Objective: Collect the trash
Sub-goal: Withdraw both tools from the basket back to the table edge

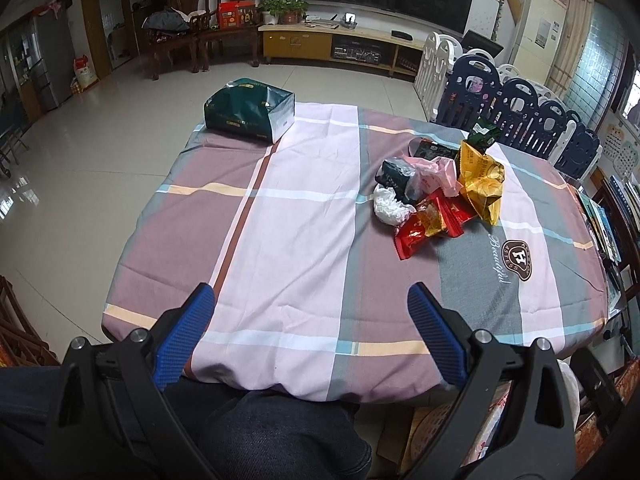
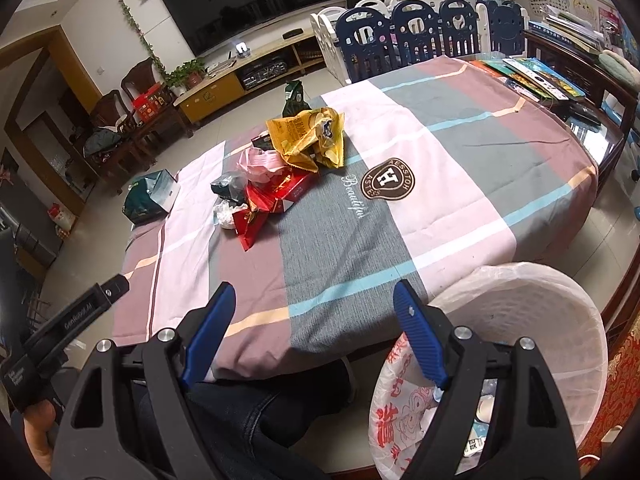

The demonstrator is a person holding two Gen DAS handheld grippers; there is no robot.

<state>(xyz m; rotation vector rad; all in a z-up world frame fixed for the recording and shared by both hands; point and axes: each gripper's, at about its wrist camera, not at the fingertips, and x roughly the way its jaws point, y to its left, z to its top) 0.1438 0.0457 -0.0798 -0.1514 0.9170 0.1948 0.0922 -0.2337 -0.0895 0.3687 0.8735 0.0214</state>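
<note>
Left claw (image 1: 310,294) and right claw (image 2: 314,294) are both hovering spread and empty over the plaid-clothed counter (image 1: 304,208), crumpled wrapper pile (image 1: 436,188) lying ahead, white-lined bin (image 2: 532,312) sitting beside.

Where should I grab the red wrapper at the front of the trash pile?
Probably pinch the red wrapper by its flat near corner, coming from the table's front edge. That corner juts clear of the pile toward you, while its far end tucks under other wrappers. Both grippers, left and right, are open and empty.
</note>
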